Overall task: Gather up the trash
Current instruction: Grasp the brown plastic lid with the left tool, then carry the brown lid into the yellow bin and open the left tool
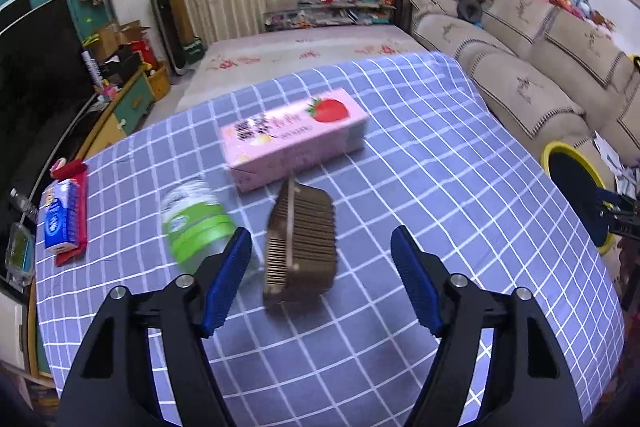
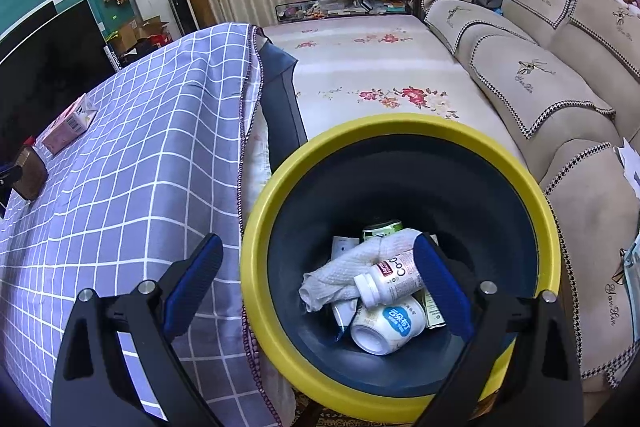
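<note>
Between my spread left gripper (image 1: pixel 322 281) fingers a brown ribbed tray (image 1: pixel 301 245) stands tilted on the checked tablecloth (image 1: pixel 460 163), gripped by nothing. Just beside my left finger lies a green-labelled bottle (image 1: pixel 196 223); beyond sits a pink strawberry carton (image 1: pixel 294 137). My right gripper (image 2: pixel 318 285) hangs open over the yellow-rimmed bin (image 2: pixel 400 125), which holds white bottles (image 2: pixel 390 323) and a crumpled cloth (image 2: pixel 348 275).

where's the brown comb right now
In the left wrist view the brown comb lies on the checked tablecloth, just ahead of the open left gripper, with the green-labelled bottle to its left and the pink box behind.
</note>
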{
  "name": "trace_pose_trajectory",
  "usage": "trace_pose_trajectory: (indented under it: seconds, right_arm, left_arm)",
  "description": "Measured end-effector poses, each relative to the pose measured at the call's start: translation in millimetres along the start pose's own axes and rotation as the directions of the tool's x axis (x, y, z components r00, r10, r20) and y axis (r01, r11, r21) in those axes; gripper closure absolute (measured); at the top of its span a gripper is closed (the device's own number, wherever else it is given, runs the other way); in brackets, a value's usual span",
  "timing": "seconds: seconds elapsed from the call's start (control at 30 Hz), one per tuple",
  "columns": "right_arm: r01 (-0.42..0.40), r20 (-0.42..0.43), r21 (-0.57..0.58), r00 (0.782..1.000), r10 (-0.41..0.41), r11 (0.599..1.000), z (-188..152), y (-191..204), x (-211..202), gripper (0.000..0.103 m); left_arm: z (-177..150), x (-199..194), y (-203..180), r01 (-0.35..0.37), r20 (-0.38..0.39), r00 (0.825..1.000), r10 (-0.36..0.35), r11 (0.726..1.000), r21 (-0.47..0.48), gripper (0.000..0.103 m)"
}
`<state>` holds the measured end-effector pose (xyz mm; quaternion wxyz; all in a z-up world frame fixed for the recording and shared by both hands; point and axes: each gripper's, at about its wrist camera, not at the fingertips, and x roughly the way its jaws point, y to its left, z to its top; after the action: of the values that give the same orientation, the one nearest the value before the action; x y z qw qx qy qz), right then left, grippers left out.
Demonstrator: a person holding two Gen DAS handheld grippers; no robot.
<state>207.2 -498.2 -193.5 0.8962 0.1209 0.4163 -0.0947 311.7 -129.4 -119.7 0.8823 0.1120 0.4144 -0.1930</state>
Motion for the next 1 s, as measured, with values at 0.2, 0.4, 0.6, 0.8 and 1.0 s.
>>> trace_pose_trajectory:
  seconds: [0.2,0.4,0.6,0.8,1.0]
  right_arm:
    - [-0.007,-0.006,0.002,1.000,0.007,1.000,-1,-1,3,0.012]
    - [-0.016,-0.010,0.009,1.000,0.016,1.000,-4,-3,3,0.012]
    - [-0.022,-0.002,0.010,1.000,0.022,1.000,-6,-5,-1,0.012]
    - [-0.021,0.000,0.025,1.000,0.021,0.999,-7,-11,-3,0.012]
    - [-0.024,0.014,0.033,1.000,0.023,0.999,-9,-14,-9,0.012]
  left_arm:
    - [-2,10,-21,0.073,-0.040,0.997,-0.072,0.996,0.050,0.075]
    - [-7,22,-42,0.083,-0.090,0.993,-0.074,0.991,0.107,0.097]
    - [-1,27,-45,-0.017,-0.093,0.995,0.027,0.994,0.105,0.088]
    - [-3,37,-31,-0.028,-0.128,0.991,0.038,0.997,0.079,0.095]
    - [-4,36,-40,-0.055,-0.107,0.992,0.064,0.995,0.085,0.097]
